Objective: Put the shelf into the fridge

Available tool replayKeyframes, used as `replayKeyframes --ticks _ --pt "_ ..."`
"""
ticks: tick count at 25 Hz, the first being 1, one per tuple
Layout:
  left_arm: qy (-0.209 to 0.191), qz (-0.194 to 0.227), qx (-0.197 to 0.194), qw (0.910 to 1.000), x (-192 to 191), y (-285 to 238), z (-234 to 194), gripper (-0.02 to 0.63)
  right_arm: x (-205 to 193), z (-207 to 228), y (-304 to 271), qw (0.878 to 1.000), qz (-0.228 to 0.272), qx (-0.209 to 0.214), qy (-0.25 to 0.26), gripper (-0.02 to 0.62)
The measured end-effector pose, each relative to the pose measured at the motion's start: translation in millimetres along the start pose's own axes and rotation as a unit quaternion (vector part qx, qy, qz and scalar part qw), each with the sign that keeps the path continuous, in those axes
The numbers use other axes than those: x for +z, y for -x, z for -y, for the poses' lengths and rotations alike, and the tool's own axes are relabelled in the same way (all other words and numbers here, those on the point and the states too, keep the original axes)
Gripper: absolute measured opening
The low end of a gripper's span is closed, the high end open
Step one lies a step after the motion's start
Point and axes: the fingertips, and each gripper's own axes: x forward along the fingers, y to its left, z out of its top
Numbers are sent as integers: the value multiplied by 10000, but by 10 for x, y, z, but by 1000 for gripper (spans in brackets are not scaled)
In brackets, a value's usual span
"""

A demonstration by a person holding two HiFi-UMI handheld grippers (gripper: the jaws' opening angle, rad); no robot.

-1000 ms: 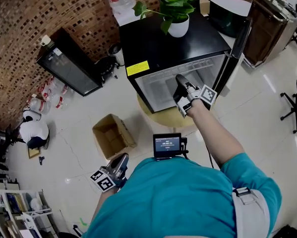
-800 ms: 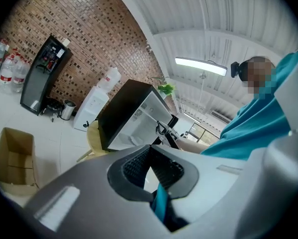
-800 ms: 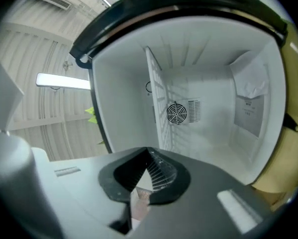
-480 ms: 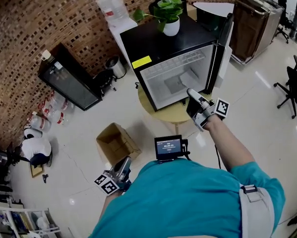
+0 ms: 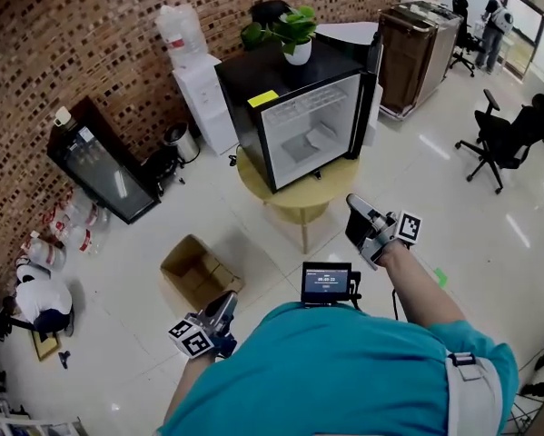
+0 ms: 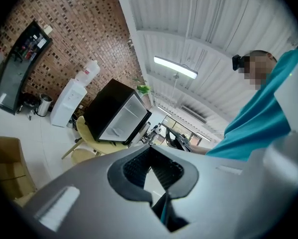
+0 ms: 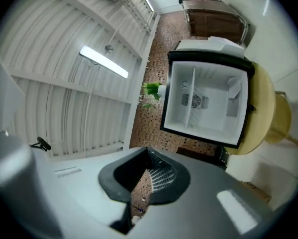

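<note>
The small black fridge (image 5: pixel 253 75) stands on a round yellow table (image 5: pixel 301 203), with its door (image 5: pixel 373 71) swung open to the right. In the right gripper view the shelf (image 7: pixel 190 101) shows as a thin white line across the white inside of the fridge (image 7: pixel 208 59). My right gripper (image 5: pixel 367 221) is held out over the floor in front of the table, well short of the fridge, shut and holding nothing. My left gripper (image 5: pixel 219 314) hangs low at my left side, also shut and holding nothing. The left gripper view shows the fridge (image 6: pixel 109 108) far off beyond its jaws.
A potted plant (image 5: pixel 294 30) sits on the fridge top. An open cardboard box (image 5: pixel 194 271) lies on the floor at the left, near a water dispenser (image 5: pixel 194 89) and a black display cabinet (image 5: pixel 94 162). A brown cabinet (image 5: pixel 417 48) and an office chair (image 5: pixel 503 134) are at the right.
My right gripper has come back out of the fridge opening, and I have moved away from the fridge. It now stands farther off. The left gripper stays low at my side.
</note>
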Motion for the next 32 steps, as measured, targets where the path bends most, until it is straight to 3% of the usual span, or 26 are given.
replayKeyframes --ticks 5,9,11,14,21,24,26,28,32 --pt "-173 190 -90 9996 189 92 541 -2 69 -893 290 9956 -97 118 926 1" --pt "-321 206 -27 9993 265 113 1012 -2 -95 -1876 296 9725 -611 494 2192 1" --pt "-355 215 105 9991 229 99 1282 -2 -180 -2082 477 9669 -845 343 2381 1" --pt "-522 311 355 9975 35 37 1740 -2 -194 -2031 1013 9585 -1165 -136 2598 2" --pt "-940 348 1022 9897 -424 59 2661 -2 -413 -2228 1746 8819 -2139 -215 4196 2" --pt "-1346 370 1296 9817 -1013 257 3069 -2 -781 -2133 2270 8437 -2451 17 4777 2" --pt "-1635 481 1460 9745 -1582 437 3431 -2 -1108 -2079 2851 8260 -2550 277 5019 2" --pt "-1729 563 1605 9701 -1891 640 3777 -2 -1362 -2182 3240 8246 -2582 433 5016 2" --pt "-1816 695 1742 9653 -1875 1067 4232 -2 -1735 -2545 3345 8317 -2687 630 4818 2"
